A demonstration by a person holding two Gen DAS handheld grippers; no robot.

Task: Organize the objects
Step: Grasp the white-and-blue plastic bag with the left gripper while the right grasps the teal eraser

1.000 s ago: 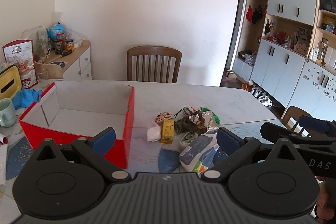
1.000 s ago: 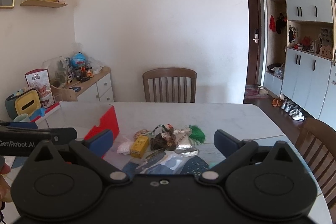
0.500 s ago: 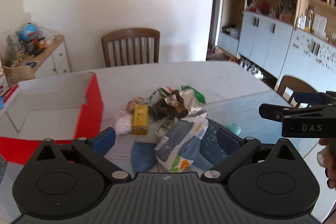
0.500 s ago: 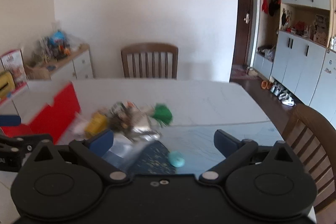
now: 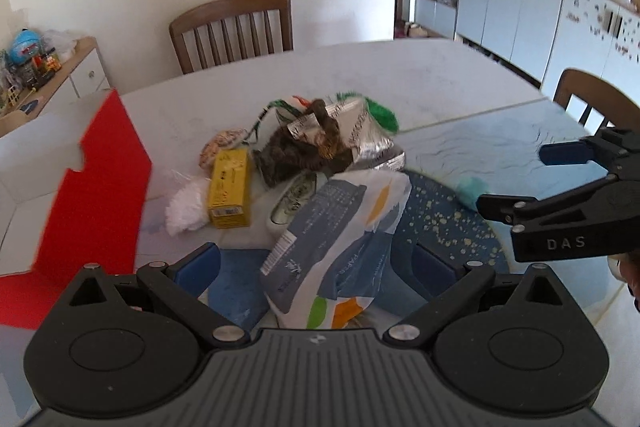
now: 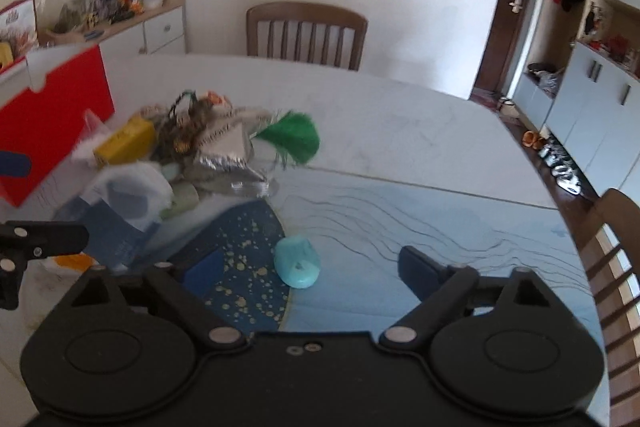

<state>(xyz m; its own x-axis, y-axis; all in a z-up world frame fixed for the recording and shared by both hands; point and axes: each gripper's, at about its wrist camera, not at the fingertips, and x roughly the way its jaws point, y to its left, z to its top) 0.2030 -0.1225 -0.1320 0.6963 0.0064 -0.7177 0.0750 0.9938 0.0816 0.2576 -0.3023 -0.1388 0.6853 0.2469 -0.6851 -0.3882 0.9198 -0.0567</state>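
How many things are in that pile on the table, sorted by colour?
Yellow: 1, the small box
Green: 1, the feathery tuft
Turquoise: 1, the small lump
Silver: 1, the foil pouch
White: 1, the fluffy wad
Blue-and-white: 1, the packet
Total: 6 clearly told apart; the tangle behind is unclear.

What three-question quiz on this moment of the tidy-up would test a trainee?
1. True or false: the yellow carton already lies inside the red box.
2. Which item lies between the fingers of the right hand-held gripper? A) green feather B) small turquoise object C) silver foil packet
3. Fill in: the blue-and-white printed bag lies in front of the ___ hand-held gripper, between its fingers.

Key: 1 false, it lies on the table beside the box. 2 B, the small turquoise object; the jaws have just been closing, not yet touching it. 3 left.
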